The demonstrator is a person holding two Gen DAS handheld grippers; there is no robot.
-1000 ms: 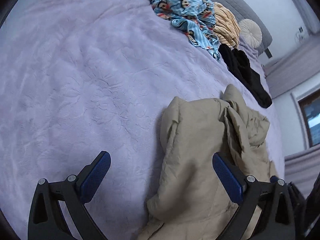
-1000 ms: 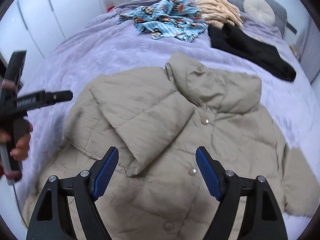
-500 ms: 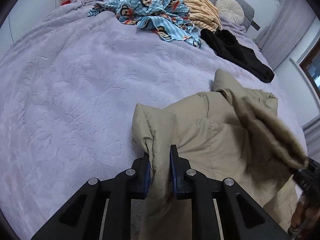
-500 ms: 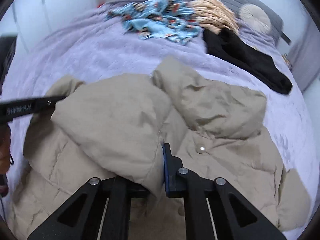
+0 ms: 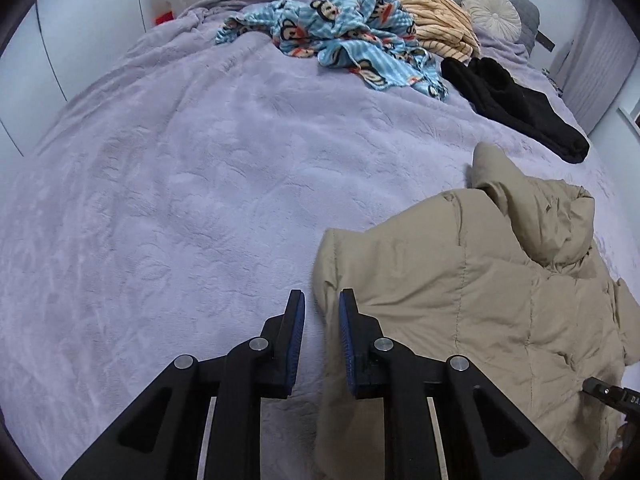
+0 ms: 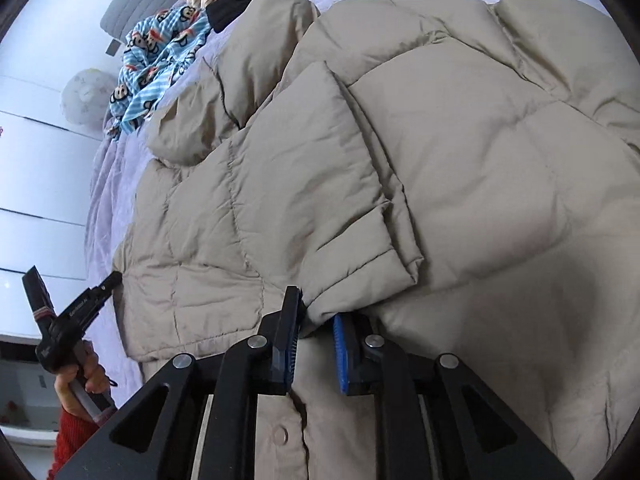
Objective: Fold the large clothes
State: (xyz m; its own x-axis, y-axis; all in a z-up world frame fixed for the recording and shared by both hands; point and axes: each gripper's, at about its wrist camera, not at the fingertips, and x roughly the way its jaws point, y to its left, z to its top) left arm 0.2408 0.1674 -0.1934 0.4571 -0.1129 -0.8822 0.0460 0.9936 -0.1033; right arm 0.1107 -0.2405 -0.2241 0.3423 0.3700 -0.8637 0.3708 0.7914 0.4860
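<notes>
A beige padded jacket lies on the lilac bed cover, its hood toward the headboard. My left gripper is shut on the jacket's left edge fold. In the right wrist view the jacket fills the frame with one sleeve folded across the body. My right gripper is shut on that sleeve's cuff. The left gripper also shows there at the jacket's far edge, held by a hand.
At the head of the bed lie a blue monkey-print garment, a striped peach garment, a black garment and a round cushion. White wardrobe doors stand beside the bed.
Both grippers closed on the jacket one second ago and still hold it. The right gripper has carried the sleeve across the jacket body; the left has lowered its fold toward the bed.
</notes>
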